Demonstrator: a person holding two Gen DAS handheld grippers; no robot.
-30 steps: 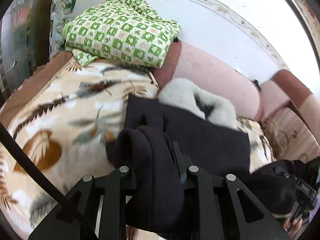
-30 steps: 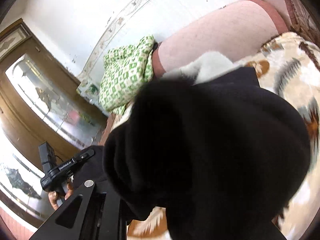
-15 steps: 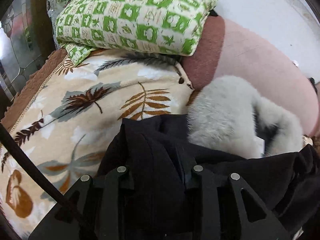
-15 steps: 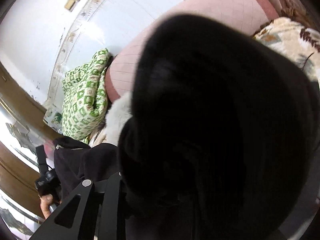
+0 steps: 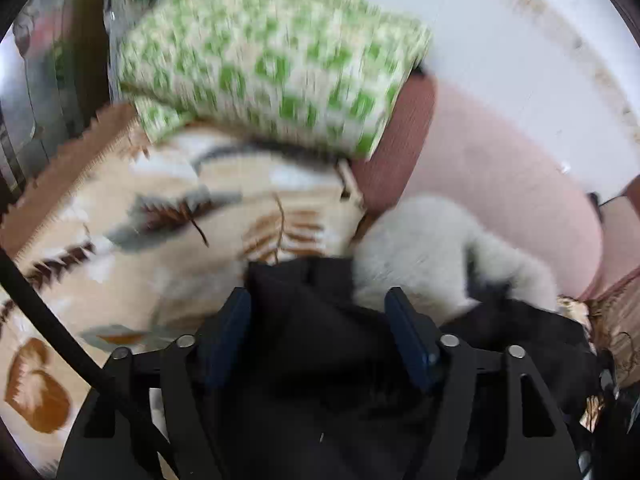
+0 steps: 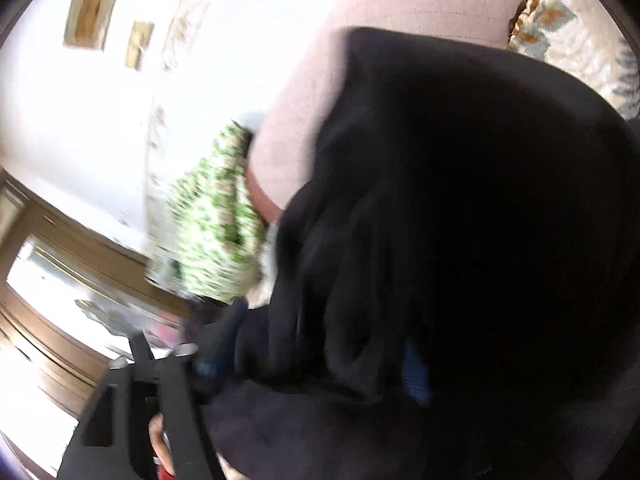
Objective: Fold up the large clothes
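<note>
Between the parted left hand-held gripper lies the black coat; it hides the right hand-held gripper's grip.

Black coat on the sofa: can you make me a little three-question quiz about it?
1. True or false: the green checked cushion lies on top of the black coat.
2. What sits between the pads of the left gripper? A) black coat B) green cushion C) nothing
3. Fill in: the coat's fur collar is pale ____.

Key: 1 false, it rests further back, apart from the coat; 2 A; 3 grey.
</note>
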